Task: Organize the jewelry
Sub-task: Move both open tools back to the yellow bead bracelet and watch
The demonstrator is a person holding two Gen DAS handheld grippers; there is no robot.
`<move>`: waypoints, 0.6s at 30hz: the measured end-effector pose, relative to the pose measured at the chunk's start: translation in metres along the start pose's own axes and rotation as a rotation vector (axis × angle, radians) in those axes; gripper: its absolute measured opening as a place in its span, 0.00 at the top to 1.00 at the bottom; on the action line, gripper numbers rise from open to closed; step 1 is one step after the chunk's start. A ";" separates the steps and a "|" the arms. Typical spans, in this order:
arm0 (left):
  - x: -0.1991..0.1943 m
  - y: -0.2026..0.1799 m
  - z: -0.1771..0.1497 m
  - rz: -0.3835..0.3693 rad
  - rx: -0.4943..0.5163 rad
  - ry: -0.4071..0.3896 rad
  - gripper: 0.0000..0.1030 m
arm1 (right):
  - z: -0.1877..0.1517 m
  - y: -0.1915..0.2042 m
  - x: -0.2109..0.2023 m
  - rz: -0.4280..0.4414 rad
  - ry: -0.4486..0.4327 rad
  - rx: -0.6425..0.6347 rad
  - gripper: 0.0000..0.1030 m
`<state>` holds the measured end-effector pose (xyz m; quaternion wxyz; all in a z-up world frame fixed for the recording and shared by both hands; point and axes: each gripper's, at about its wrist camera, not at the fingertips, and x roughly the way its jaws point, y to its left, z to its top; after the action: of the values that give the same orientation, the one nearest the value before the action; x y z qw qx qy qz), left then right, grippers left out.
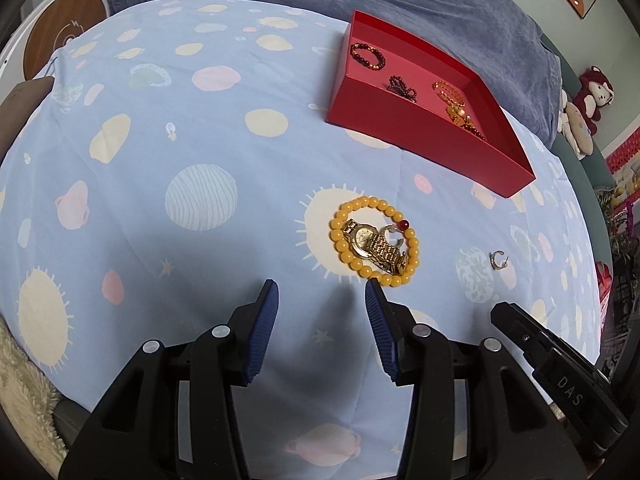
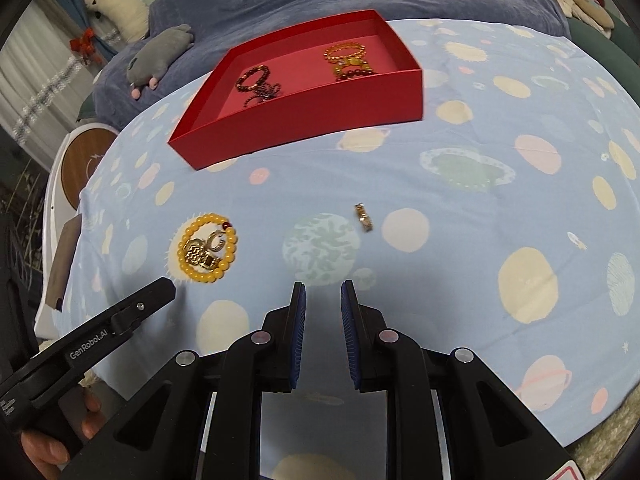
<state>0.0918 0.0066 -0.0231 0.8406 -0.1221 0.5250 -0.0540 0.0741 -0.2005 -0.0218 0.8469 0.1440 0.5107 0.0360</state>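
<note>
Fingers [image 1: 276, 304] short of bracelet [image 1: 374, 236] (empty).

Right gripper [image 2: 323, 294] hovers empty, jaws slightly apart, over the planet-print cloth [image 2: 460, 200]; small ring [image 2: 364, 218] lies ahead; red tray [image 2: 304, 120] beyond.

A light blue sheet [image 1: 200, 128] printed with cream, pink and striped planets fills the frame. Upper right, a red box [image 1: 420, 128] with pink floor. At centre, a yellow bead bracelet [image 1: 374, 240] rings a gold watch [image 1: 370, 242].

"GenRobot.AI" on left gripper [image 2: 120, 320] ("DAS" opposite)
</note>
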 end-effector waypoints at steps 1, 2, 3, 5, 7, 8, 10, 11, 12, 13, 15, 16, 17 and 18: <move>0.000 0.000 0.000 0.003 0.000 0.001 0.58 | 0.000 0.001 0.001 0.003 0.002 0.000 0.81; 0.000 0.000 0.000 0.005 0.001 0.001 0.58 | 0.000 0.002 0.002 0.005 0.003 0.001 0.81; 0.001 0.000 0.000 0.008 0.004 0.000 0.58 | 0.000 0.002 0.003 0.004 0.004 0.002 0.81; 0.001 0.001 0.001 0.013 0.007 -0.002 0.58 | 0.001 0.000 0.003 -0.001 0.003 0.007 0.81; 0.001 0.000 0.003 0.011 0.005 -0.004 0.58 | 0.002 -0.004 0.002 -0.005 0.001 0.016 0.81; 0.002 0.000 0.003 0.009 0.004 -0.005 0.58 | 0.003 -0.006 0.001 -0.006 -0.001 0.021 0.81; 0.002 -0.002 0.005 0.008 0.003 -0.005 0.58 | 0.005 -0.010 -0.001 -0.011 -0.007 0.025 0.81; 0.003 -0.002 0.005 0.007 0.002 -0.003 0.58 | 0.006 -0.011 -0.001 -0.013 -0.009 0.026 0.81; 0.004 -0.004 0.006 0.004 0.001 -0.002 0.58 | 0.006 -0.012 -0.002 -0.015 -0.011 0.028 0.81; 0.004 -0.006 0.007 0.001 0.002 -0.002 0.58 | 0.007 -0.014 -0.002 -0.016 -0.011 0.032 0.81; 0.004 -0.010 0.009 -0.007 0.005 -0.004 0.57 | 0.006 -0.017 -0.001 -0.017 -0.010 0.042 0.81; 0.004 -0.013 0.011 -0.014 0.006 -0.005 0.55 | 0.006 -0.019 -0.001 -0.019 -0.011 0.046 0.81; 0.003 -0.017 0.013 -0.016 0.006 -0.009 0.50 | 0.006 -0.020 -0.001 -0.020 -0.010 0.049 0.81; 0.003 -0.020 0.014 -0.019 0.005 -0.014 0.47 | 0.005 -0.022 -0.001 -0.022 -0.009 0.053 0.81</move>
<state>0.1066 -0.0114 -0.0146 0.8441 -0.1256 0.5176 -0.0624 0.0766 -0.2226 -0.0251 0.8454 0.1608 0.5092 0.0125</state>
